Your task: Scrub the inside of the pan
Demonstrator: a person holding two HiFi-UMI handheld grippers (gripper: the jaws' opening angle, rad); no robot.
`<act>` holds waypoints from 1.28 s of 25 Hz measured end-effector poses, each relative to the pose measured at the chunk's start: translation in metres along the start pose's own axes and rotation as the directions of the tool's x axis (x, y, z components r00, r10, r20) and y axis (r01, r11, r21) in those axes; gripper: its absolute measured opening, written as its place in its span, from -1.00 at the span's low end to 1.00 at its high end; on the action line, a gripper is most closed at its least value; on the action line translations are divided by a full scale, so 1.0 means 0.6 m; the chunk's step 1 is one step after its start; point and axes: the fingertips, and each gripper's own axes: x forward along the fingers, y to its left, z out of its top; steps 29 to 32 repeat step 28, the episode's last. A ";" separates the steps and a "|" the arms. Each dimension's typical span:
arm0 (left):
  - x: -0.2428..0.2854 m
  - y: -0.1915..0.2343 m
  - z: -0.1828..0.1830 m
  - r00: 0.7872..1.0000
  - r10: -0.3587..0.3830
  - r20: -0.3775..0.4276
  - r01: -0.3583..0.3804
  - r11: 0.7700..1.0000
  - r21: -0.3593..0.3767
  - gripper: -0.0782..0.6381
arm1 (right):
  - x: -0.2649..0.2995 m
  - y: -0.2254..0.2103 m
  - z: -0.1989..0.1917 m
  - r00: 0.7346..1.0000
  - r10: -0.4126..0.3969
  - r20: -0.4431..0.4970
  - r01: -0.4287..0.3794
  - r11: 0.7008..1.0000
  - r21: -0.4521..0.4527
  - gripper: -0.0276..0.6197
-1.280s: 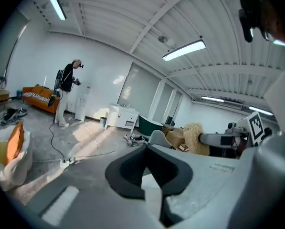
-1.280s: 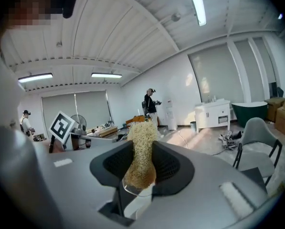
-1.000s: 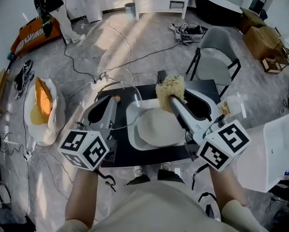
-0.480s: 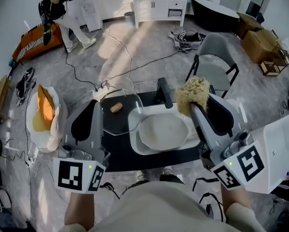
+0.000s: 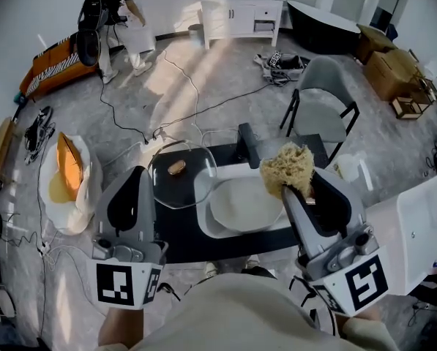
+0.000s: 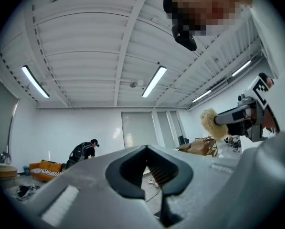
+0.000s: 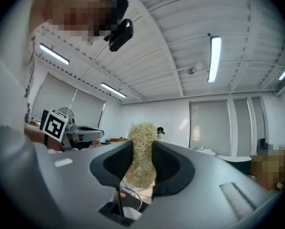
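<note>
Right gripper [image 5: 297, 190]: jaws clamped on a straw-coloured scrubber [image 5: 287, 168], which bulges well past the tips. Only its lower part is pinched. Left gripper [image 6: 146, 148]: jaws fully together, nothing between them, pointing out level over the near left of the table [image 5: 180, 238]. On the table sits the pan [image 5: 241, 205], pale inside and apparently empty, with no water or suds that I can make out. Its dark handle [image 5: 247, 142] points away from the person. From the head view the scrubber hangs over the pan's right rim and appears clear of it, so scrubbing looks not under way. A glass lid [image 5: 190, 190] lies flat on the left. Its edge overlaps the pan's left rim in this view, but I cannot tell whether they touch. Risks, as judged: nothing steadies the pan, so a firm stroke may slide or spin it. A sideways shove may knock the lid. The loosely pinched scrubber may drag out under pressure. Beyond are a grey chair [image 5: 322, 93] and cables on the floor.
</note>
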 end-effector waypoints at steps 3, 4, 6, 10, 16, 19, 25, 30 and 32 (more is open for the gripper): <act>-0.010 -0.003 0.002 1.000 0.015 0.015 -0.016 0.999 0.033 -0.78 | -0.003 0.016 -0.007 0.999 0.026 -0.019 -0.027 0.999 -0.033 -0.52; -0.011 -0.005 0.001 1.000 0.017 0.013 -0.018 0.999 0.041 -0.78 | -0.003 0.021 -0.012 0.999 0.034 -0.029 -0.035 0.999 -0.036 -0.52; -0.013 -0.010 -0.006 1.000 0.012 0.001 -0.012 0.999 0.048 -0.78 | -0.003 0.029 -0.023 0.998 0.042 -0.051 -0.044 0.998 -0.037 -0.52; -0.014 -0.020 -0.026 0.999 -0.009 -0.035 0.010 1.000 0.027 -0.78 | 0.000 0.031 -0.036 0.996 0.047 -0.070 -0.049 0.998 -0.028 -0.52; -0.016 -0.028 -0.033 0.998 -0.015 -0.058 0.018 0.999 0.044 -0.78 | 0.006 0.022 -0.036 0.998 0.039 -0.054 -0.041 0.998 -0.044 -0.52; -0.017 -0.029 -0.031 0.998 -0.014 -0.059 0.017 0.999 0.052 -0.78 | 0.009 0.021 -0.037 0.998 0.040 -0.050 -0.042 0.998 -0.049 -0.52; -0.017 -0.028 -0.037 0.997 -0.005 -0.078 0.009 0.999 0.039 -0.78 | 0.014 0.024 -0.038 0.997 0.050 -0.050 -0.052 0.998 -0.044 -0.52; -0.014 -0.028 -0.036 0.996 -0.006 -0.086 0.009 0.999 0.037 -0.78 | 0.016 0.022 -0.038 0.997 0.048 -0.059 -0.050 0.998 -0.036 -0.52; -0.014 -0.028 -0.036 0.996 -0.006 -0.086 0.009 0.999 0.037 -0.78 | 0.016 0.022 -0.038 0.997 0.048 -0.059 -0.050 0.998 -0.036 -0.52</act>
